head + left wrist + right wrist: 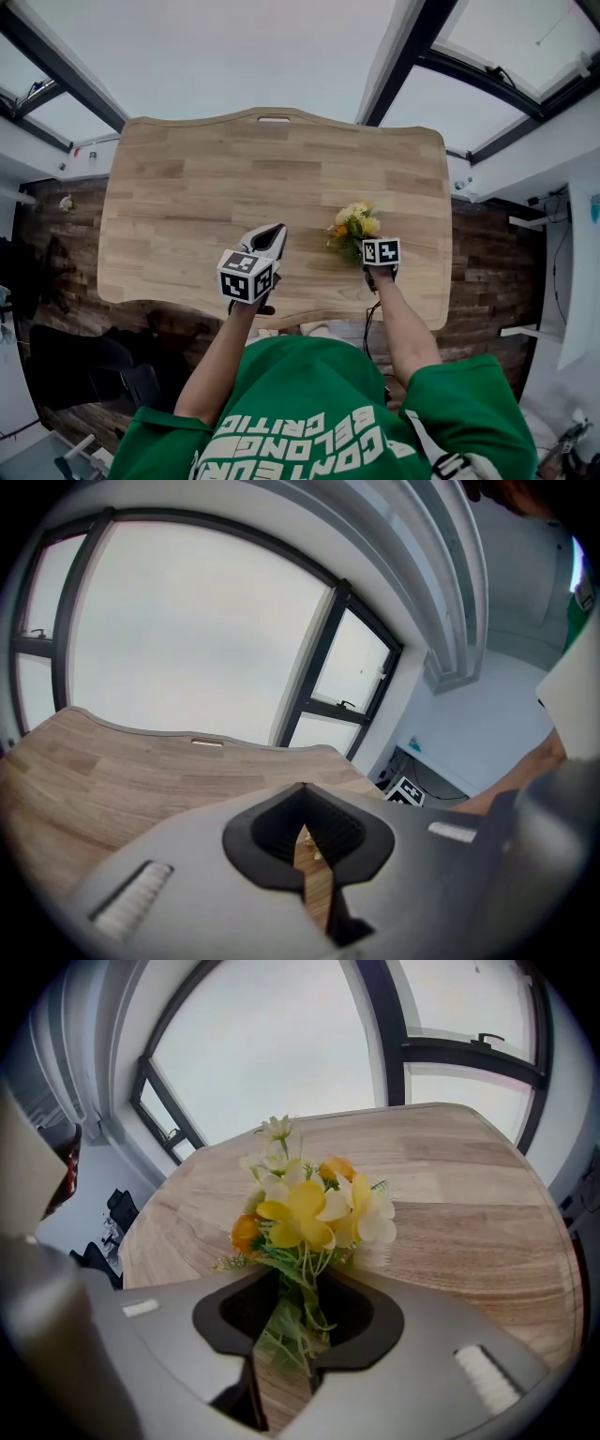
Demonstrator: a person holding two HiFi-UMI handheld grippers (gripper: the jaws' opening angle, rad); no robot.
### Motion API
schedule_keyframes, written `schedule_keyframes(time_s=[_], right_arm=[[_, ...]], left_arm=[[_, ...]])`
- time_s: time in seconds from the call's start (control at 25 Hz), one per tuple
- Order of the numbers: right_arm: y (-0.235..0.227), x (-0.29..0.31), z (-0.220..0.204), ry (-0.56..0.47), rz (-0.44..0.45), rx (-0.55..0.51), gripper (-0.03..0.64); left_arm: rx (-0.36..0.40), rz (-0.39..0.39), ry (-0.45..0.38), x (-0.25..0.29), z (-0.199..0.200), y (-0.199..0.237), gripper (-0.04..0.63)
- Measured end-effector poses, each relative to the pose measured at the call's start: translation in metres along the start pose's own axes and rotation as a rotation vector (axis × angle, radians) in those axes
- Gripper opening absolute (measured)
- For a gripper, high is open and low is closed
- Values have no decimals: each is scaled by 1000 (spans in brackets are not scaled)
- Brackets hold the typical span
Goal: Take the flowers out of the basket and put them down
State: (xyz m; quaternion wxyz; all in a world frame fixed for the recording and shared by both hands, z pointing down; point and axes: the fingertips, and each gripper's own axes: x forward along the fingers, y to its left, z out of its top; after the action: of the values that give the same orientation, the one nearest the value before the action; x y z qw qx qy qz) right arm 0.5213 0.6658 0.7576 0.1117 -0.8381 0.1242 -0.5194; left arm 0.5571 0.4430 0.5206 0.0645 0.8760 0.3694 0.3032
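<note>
A person in a green top (319, 412) stands at the near edge of a pale wooden surface (187, 178). Each hand holds a gripper out over the wood.

The left gripper (278, 231) is near the front edge of the surface, a bit left of the middle. Its marker cube (246, 275) faces up at the head camera. In the left gripper view its dark fingers (262, 832) are closed, with the tips together. Only a thin crack shows between them lower down, and wood shows through it. Nothing is between them. This gripper is well apart from the flowers.

The flowers (353, 227) are to the right of it, low over the right half of the surface. They are a small bunch, yellow, white and orange, with green leaves. The heads point away from the person. I cannot tell if the heads touch the wood.

The right gripper (286, 1335) is just behind the bunch and tips steeply down. Its own marker cube (381, 251) sits right beside the flowers. In the right gripper view its fingers (361, 1321) are partly apart. The green stems and leaves fill the gap and touch both sides, so this gripper has hold of the bunch by its stems.

Dark wooden floor (56, 253) shows on both sides of the surface.
</note>
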Motion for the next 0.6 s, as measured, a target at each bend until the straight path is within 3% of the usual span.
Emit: schedule_keyframes(time_s=[0.6], right_arm=[[4,-7,9,-37,23,36,225]], left_arm=[[-1,-18,6,4,-3,-2,18]])
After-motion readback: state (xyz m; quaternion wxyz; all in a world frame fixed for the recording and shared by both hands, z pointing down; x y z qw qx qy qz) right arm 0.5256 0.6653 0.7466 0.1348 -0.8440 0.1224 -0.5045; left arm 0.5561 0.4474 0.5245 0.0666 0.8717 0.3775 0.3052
